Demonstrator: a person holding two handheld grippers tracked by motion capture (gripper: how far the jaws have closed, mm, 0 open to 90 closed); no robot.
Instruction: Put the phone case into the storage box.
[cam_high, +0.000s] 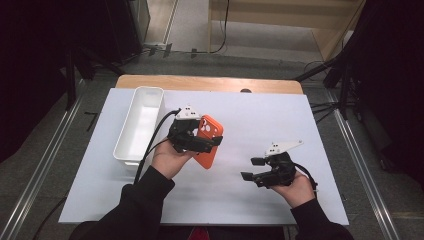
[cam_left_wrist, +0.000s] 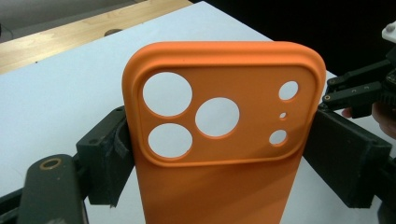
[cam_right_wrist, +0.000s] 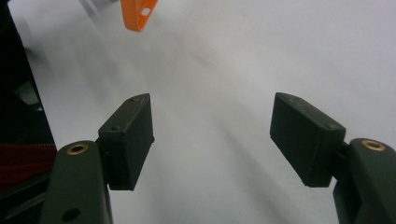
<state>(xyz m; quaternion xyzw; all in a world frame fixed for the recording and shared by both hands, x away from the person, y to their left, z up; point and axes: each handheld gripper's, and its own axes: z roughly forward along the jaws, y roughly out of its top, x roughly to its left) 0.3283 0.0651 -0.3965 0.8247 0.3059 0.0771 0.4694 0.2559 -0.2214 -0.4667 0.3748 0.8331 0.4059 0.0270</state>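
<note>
Fingers (cam_left_wrist: 107, 158) clamp orange case (cam_left_wrist: 224, 140) beside white bin (cam_high: 139, 125).

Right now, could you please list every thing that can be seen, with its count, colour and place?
phone case: one, orange, clamped between the jaws of the left claw above the sheet, its camera cut-outs facing the left gripper view.
bin: one, white, long and rectangular, on the left part of the sheet, nothing visible inside.
sheet: one, white, covering most of the table.
table: one, light wood, its far edge showing beyond the sheet.
left claw: one, black with a grey plate on top, shut on the phone case, left of centre.
right claw: one, black, jaws apart with nothing between, over the right part of the sheet.
sleeves: two, dark, entering from the bottom edge.
</note>
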